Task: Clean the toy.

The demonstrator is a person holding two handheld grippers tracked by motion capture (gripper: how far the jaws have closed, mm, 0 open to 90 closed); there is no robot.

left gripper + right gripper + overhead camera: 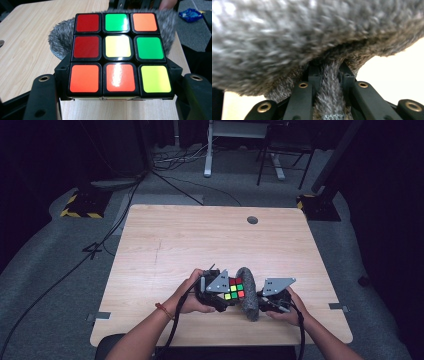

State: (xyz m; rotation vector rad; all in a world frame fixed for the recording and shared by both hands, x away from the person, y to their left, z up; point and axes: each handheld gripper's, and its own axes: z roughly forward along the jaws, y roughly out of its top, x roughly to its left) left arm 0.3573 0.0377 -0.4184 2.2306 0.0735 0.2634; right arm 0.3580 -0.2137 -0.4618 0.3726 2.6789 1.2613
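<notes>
Left tongs [226,293] clamped on puzzle cube [235,288]; right tongs [260,301] clamped on grey furry pouch [248,292]; pouch contents unseen.

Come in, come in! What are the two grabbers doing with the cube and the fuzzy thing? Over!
Left gripper shut on cube. Right gripper shut on grey furry cloth, right beside the cube. Nothing in the way on the table.

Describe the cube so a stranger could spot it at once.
On the wooden table, look at the near edge, where two hands meet. The cube sits clamped in the left gripper, right beside a grey furry pouch held by the right gripper. It alone is glossy and multicoloured: red, green, orange and yellow squares on black.
</notes>
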